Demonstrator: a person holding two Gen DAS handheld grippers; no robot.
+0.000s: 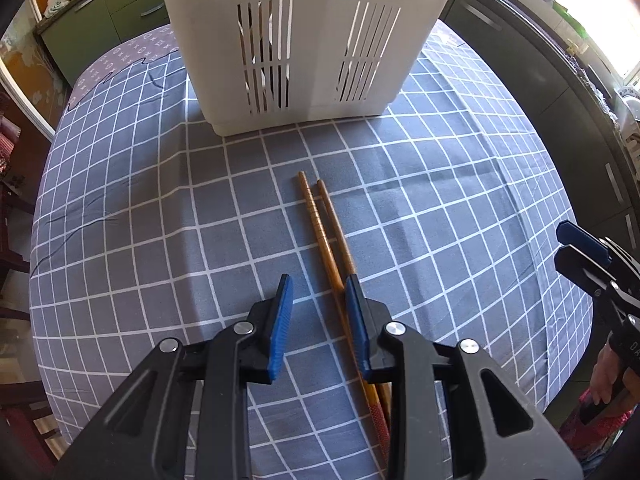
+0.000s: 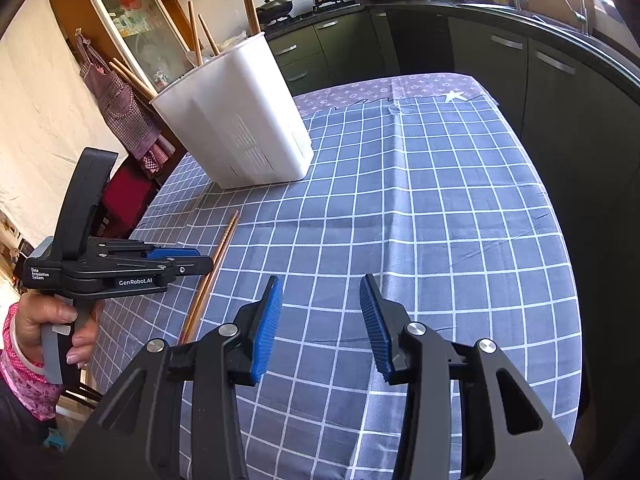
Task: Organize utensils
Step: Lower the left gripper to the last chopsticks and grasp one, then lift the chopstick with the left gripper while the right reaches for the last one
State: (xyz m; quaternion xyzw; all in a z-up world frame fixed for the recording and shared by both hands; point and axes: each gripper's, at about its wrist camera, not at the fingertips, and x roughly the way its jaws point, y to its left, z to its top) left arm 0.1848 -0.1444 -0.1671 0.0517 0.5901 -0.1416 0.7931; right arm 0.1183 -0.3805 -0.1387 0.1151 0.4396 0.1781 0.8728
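— Where are the chopsticks [image 1: 325, 236] lying?

— Two brown ones lie side by side on the desk [image 1: 460, 216], on its grey-blue checked cloth, in front of the white holder [image 1: 304, 40]. Their far tips point towards the holder but stay apart from it; their near ends run under the left claw [image 1: 318, 300].

— Is the left claw clenched on them?

— No. Its blue pads [image 1: 280, 320] stand a little apart with bare cloth between them. The chopsticks pass just beside and beneath the right-hand pad — nothing is gripped. From the right wrist view the left claw [image 2: 192, 258] hovers over the pair [image 2: 216, 268], held by a hand [image 2: 52, 328] with a pink dotted sleeve.

— And the right claw [image 2: 320, 308]?

— Released as well; its pads are spread wider than the left ones and only checked cloth shows between them. It sits off to the side of the chopsticks, well apart from them. In the left wrist view it [image 1: 584, 252] shows at the right edge of the desk.

— What is in the holder [image 2: 240, 120]?

— Several more chopsticks [image 2: 248, 4] stand in it, leaning out above the rim. Its side walls have slotted vents.
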